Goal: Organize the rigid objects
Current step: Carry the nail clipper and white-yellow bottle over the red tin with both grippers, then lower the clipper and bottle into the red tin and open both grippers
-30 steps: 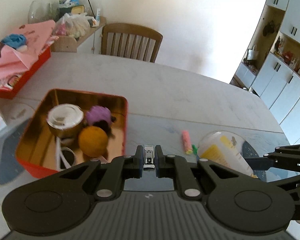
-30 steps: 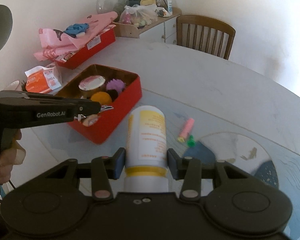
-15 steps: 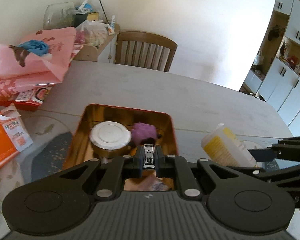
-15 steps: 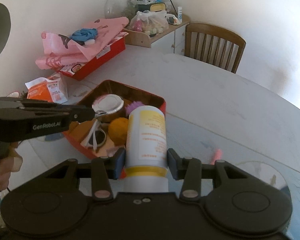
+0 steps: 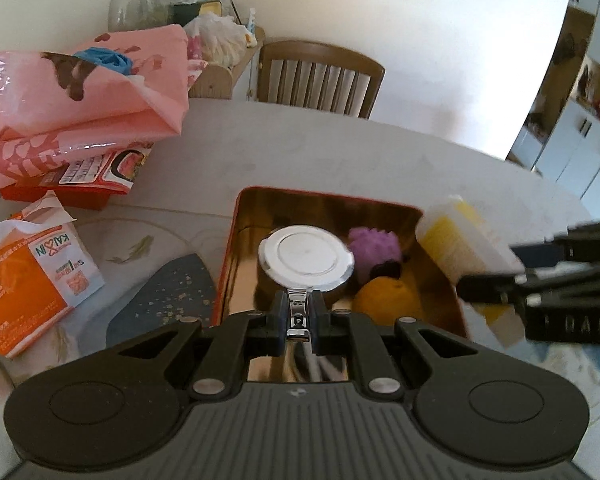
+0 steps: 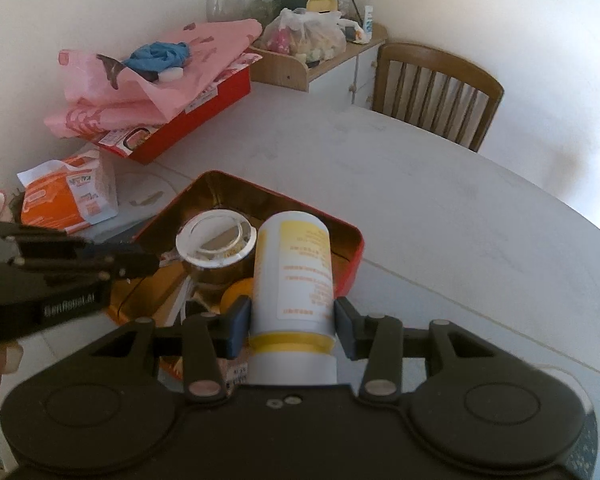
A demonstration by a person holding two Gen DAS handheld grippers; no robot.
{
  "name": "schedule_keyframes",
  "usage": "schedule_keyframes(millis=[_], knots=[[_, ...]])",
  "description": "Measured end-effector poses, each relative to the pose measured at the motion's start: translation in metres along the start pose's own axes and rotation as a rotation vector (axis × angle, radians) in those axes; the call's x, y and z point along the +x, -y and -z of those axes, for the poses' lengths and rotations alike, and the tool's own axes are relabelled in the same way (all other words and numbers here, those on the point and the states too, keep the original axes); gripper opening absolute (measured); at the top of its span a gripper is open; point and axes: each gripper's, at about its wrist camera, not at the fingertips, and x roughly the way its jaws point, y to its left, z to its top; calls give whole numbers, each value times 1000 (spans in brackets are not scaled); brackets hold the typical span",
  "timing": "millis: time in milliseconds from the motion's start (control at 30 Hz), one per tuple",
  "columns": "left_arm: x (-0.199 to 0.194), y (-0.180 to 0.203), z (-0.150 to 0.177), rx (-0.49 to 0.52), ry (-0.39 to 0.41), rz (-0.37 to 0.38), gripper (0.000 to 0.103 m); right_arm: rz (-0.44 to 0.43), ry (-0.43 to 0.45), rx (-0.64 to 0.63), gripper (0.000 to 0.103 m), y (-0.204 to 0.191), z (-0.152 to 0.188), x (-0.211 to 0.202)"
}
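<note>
The red tin [image 6: 352, 246] near the table's left edge already holds a jar and balls, while the left gripper [image 5: 298, 316] pinching a nail clipper [image 5: 298, 312] and the right gripper [image 6: 292, 322] clamping a white bottle [image 6: 294, 268] hover above it, both unreleased.

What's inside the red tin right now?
In the red tin: a silver-lidded jar, purple spiky ball, orange ball. The near end is hidden by the hand-held grippers.
</note>
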Motion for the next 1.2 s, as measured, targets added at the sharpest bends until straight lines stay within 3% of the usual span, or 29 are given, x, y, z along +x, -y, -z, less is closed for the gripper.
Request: schedule_keyframes(millis=[700,1200], knots=[[38,-9,10,73,-84,-8,11,59,-44,-113,44,-26,-20,45],[51,-3,9,106,-147,-2,11,21,-32,-24,47,-16,-14,35]])
